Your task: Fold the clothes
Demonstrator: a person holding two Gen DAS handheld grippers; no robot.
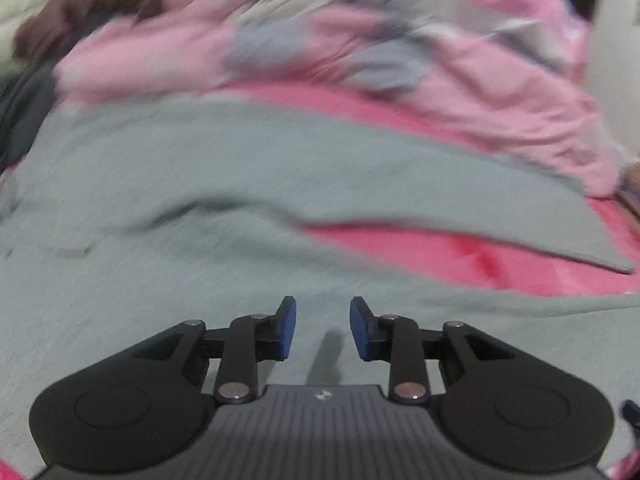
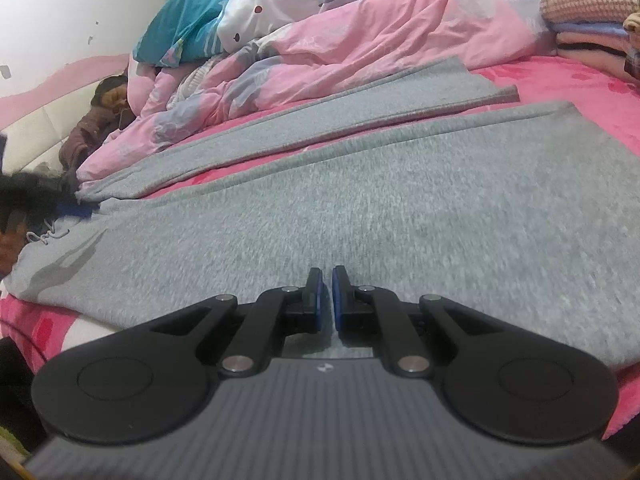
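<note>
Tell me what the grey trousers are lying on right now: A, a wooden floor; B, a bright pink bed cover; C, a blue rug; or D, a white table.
B: in the right wrist view the grey trousers lie spread flat, with the bright pink bed cover showing between the two legs and past their hems.

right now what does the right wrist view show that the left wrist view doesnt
Only the right wrist view shows the stack of folded clothes, the drawstring at the waist of the grey trousers, and the right gripper, jaws nearly closed with nothing visible between them. Only the left wrist view shows the left gripper, jaws open above the grey fabric, in a blurred picture. Both show the grey trousers, the pink quilt, the teal pillow and the pink bedsheet.
</note>
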